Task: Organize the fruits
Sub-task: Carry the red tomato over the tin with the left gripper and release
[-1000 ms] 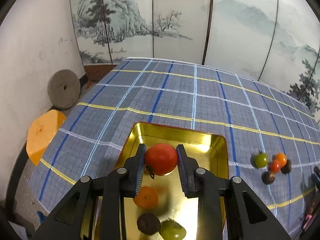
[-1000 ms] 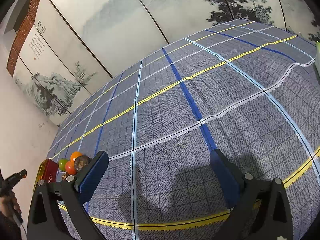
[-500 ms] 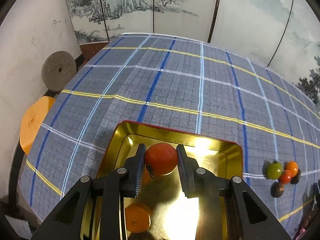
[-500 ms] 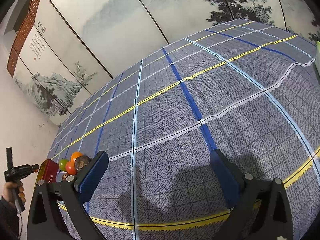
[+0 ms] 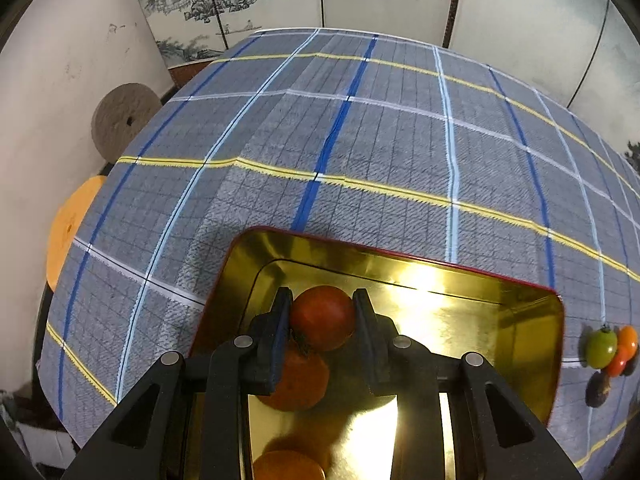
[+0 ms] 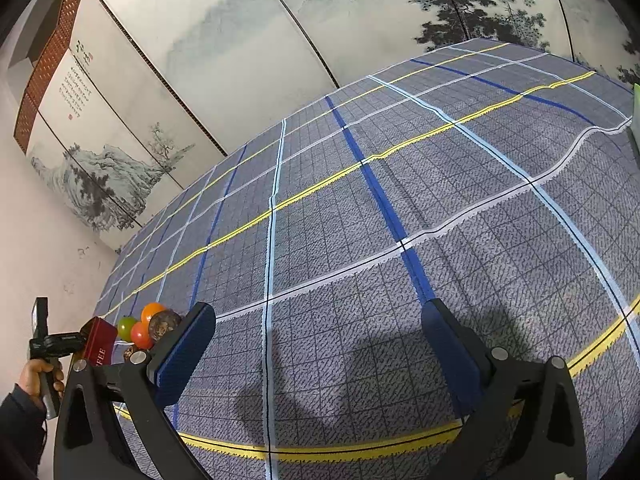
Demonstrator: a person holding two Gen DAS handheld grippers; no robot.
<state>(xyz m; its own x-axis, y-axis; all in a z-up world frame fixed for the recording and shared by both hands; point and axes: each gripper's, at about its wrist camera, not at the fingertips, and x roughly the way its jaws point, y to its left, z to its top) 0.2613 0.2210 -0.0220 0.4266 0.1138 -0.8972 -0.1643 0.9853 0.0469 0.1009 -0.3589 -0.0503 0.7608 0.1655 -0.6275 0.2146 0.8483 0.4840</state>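
Left gripper (image 5: 322, 316) grasps a round red tomato (image 5: 322, 317) over the gold metal tray (image 5: 520, 320); right gripper (image 6: 316, 356) released. Remaining loose small fruits (image 5: 610, 350) at 3 o'clock.

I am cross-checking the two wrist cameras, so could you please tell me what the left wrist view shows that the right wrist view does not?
Only the left wrist view shows the left tongs shut on a red tomato above the gold inside of the tin tray, with an orange fruit lying in it.

Only the right wrist view shows the right tongs open and empty, and the person's hand.

Both show the plaid tablecloth, the painted screen and the green tomato among the small fruits left on the cloth.
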